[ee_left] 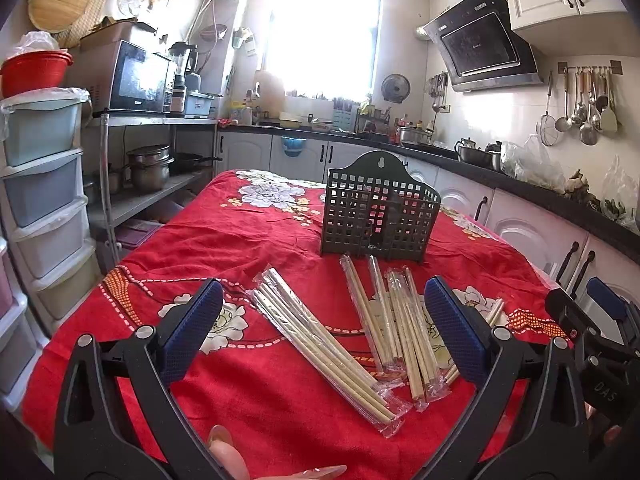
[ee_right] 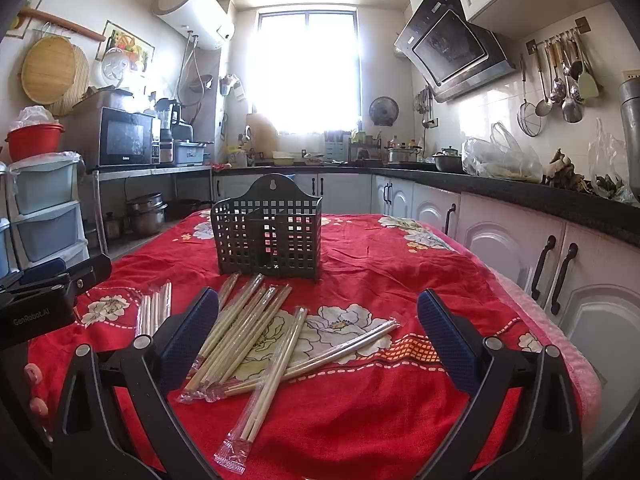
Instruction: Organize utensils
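Red-clothed counter (ee_left: 240, 248) | wrapped chopsticks (ee_left: 328, 344) are laid before grid holder (ee_left: 380, 212) | left claw (ee_left: 324, 320), right claw (ee_right: 318, 324) are held wide apart, nothing gripped

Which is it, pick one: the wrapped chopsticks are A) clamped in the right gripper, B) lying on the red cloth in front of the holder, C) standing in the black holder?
B: the wrapped chopsticks lie loose on the red cloth, nearer the camera than the black holder.
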`<state>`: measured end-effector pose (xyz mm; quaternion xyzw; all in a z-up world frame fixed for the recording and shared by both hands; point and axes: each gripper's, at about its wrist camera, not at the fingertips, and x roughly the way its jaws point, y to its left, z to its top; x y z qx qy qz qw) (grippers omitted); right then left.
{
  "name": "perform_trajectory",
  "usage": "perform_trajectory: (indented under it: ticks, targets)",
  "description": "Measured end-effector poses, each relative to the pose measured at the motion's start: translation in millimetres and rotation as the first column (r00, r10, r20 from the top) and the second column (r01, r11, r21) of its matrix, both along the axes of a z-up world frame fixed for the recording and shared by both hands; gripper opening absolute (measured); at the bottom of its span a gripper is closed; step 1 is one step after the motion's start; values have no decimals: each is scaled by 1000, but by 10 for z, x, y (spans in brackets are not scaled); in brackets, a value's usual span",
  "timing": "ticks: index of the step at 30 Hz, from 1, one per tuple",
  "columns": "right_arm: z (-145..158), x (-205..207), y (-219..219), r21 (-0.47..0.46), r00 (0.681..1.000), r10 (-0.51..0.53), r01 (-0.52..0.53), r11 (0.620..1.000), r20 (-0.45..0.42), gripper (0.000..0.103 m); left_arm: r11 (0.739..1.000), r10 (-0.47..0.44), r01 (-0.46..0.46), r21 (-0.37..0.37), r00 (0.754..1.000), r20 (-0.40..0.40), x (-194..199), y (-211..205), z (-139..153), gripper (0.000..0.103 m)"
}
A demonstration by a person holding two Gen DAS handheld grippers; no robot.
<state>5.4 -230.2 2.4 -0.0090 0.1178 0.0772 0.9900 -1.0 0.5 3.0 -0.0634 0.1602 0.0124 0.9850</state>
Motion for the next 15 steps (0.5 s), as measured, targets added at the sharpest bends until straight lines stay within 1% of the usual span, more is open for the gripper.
perform_trajectory:
  ticks: [15]
  targets:
    - [-23, 6, -23, 5, 1000, 4, -4, 1000, 0, 97, 1000, 1, -1, -2, 1000, -10, -8, 7, 3, 93]
